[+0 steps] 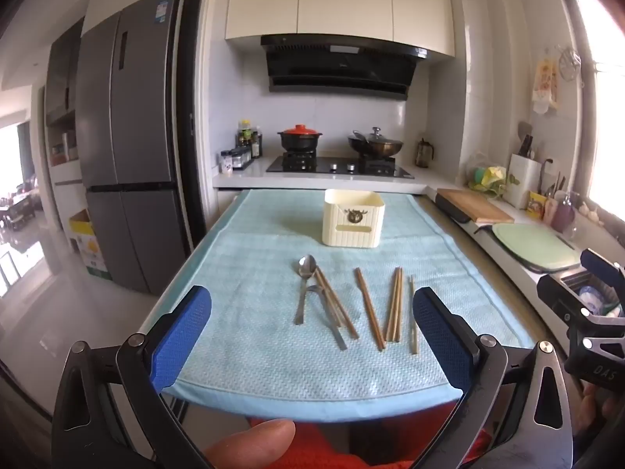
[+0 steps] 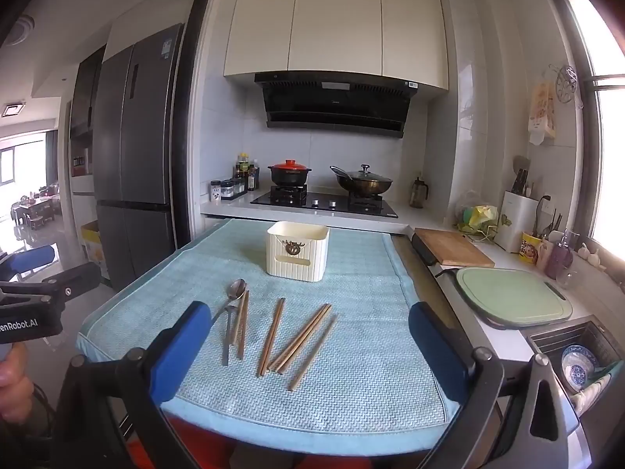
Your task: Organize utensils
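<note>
The left hand-held gripper (image 1: pixel 312 336) and the right hand-held gripper (image 2: pixel 308 348) are both released, with blue pads spread wide and nothing between them, above the near edge of the desk (image 2: pixel 351 402). On its light blue towel lie the spoons (image 1: pixel 306 281) and chopsticks (image 1: pixel 394 308), side by side. The cream utensil holder (image 1: pixel 353 217) stands upright behind them.

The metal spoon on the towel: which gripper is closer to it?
Left, probably. The spoon lies ahead of the left gripper, slightly left of centre; from the right gripper it sits further off to the left.
</note>
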Tool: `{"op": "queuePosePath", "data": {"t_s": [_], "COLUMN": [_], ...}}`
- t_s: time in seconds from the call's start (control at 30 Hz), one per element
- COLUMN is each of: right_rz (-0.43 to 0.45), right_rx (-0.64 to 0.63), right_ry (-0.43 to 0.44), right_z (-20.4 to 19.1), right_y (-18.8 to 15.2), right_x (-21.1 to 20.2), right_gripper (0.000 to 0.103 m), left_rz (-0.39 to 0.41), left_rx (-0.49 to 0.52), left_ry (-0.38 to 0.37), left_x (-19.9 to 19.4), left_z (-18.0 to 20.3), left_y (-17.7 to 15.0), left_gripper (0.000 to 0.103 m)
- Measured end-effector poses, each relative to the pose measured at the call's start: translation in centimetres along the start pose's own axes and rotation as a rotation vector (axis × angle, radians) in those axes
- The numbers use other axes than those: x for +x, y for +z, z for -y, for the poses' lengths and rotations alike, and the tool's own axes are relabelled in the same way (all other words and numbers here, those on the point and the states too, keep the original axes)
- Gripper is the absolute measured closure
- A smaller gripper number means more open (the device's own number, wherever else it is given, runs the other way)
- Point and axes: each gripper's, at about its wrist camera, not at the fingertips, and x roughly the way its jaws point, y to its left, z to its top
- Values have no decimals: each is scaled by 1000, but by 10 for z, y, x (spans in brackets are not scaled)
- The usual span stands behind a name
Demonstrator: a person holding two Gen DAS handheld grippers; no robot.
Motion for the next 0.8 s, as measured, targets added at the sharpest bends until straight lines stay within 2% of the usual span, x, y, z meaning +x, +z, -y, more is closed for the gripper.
{"op": "queuePosePath", "data": {"t_s": [0.8], "right_rz": [1], "right_rx": [12], "right_ry": [5], "right_z": [6], "right_y": [0], "right_x": [3], "right_gripper": [0], "left_rz": [-12], "left_rx": [14], "left_ry": [-6], "left_x": [2], "left_z": [-2], "left_y": [1], "left_gripper": [0]}}
